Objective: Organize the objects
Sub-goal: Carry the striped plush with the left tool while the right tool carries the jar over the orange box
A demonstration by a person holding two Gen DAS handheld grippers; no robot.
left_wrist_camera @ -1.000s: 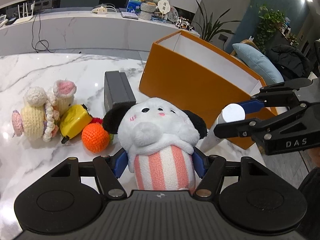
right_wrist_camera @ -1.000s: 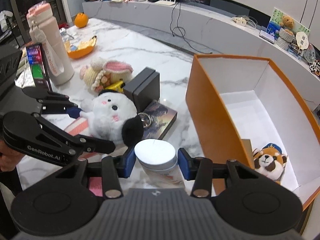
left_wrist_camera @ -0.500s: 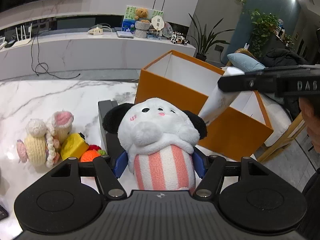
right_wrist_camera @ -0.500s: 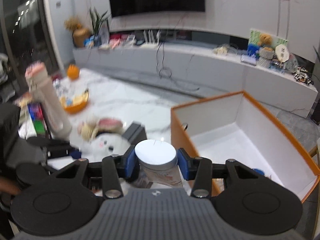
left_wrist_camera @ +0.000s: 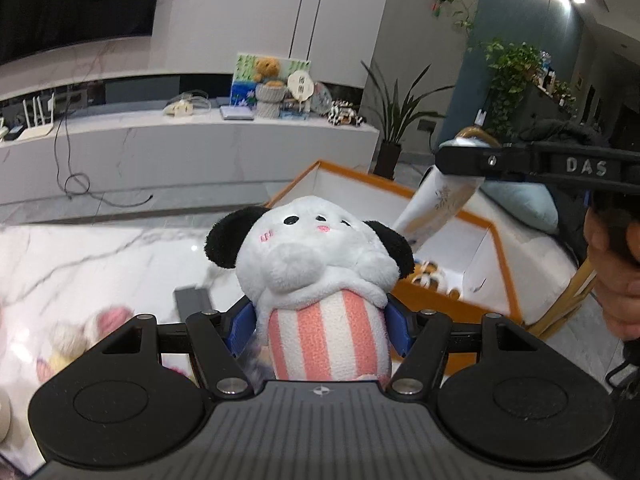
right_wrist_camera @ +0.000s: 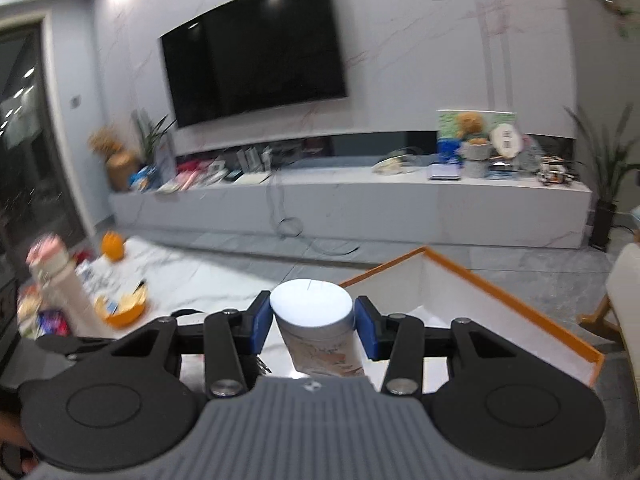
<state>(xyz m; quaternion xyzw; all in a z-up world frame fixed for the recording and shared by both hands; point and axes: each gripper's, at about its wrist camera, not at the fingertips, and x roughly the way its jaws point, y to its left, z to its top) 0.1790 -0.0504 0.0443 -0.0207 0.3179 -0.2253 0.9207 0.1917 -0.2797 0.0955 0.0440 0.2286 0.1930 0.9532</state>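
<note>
1. On the left, the left tool is clamping the striped body of the plush panda above the marble surface, just short of the orange box.
2. It is best carrying the toy over the near wall first — soft plush is likely to snag on the rim.
3. On the right, the right tool is gripping the white-lidded canister beside its lid, tilted, over the box.
4. The person is best lowering one item at a time — the two tools are crowding the opening, and a small toy is lying inside.
</note>
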